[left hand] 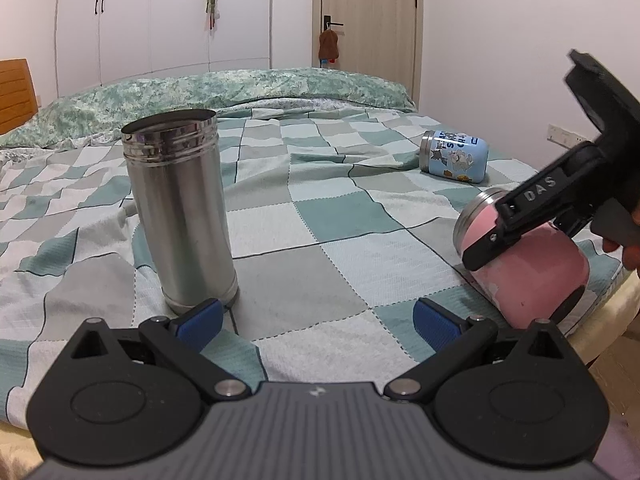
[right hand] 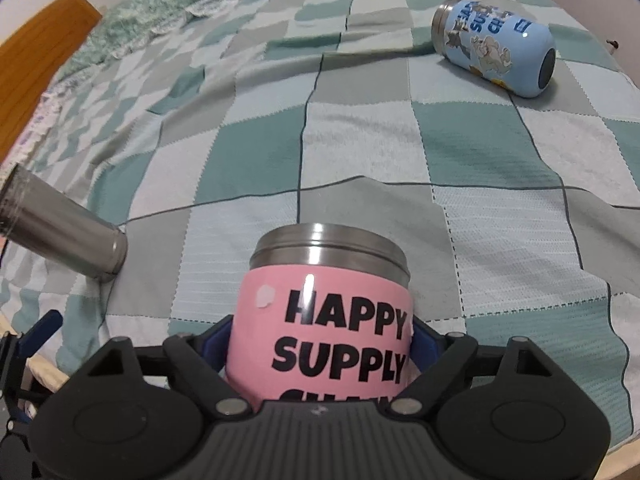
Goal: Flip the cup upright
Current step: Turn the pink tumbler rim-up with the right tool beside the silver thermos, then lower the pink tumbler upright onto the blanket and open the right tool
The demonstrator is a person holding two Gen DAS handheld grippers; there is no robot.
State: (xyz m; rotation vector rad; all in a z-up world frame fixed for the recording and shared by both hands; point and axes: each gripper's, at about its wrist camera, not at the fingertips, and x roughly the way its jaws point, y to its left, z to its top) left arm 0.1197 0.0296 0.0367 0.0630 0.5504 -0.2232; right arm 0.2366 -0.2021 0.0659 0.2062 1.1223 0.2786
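A pink cup (right hand: 324, 320) with black "HAPPY SUPPLY" lettering and a steel rim lies tilted at the bed's front right edge; it also shows in the left wrist view (left hand: 532, 268). My right gripper (right hand: 320, 344) is shut on its body, blue pads on both sides; its body shows in the left wrist view (left hand: 520, 216). My left gripper (left hand: 318, 326) is open and empty, low over the blanket. A tall steel cup (left hand: 182, 208) stands upright just ahead-left of it, also in the right wrist view (right hand: 60, 228). A blue cartoon cup (left hand: 454, 156) (right hand: 496, 46) lies on its side farther back.
A checked green, grey and white blanket (left hand: 320, 220) covers the bed. A green patterned quilt (left hand: 240, 88) lies along the far side. A wooden headboard (left hand: 16, 88) is at left, wardrobes and a door behind. The bed edge (left hand: 600, 320) drops off at right.
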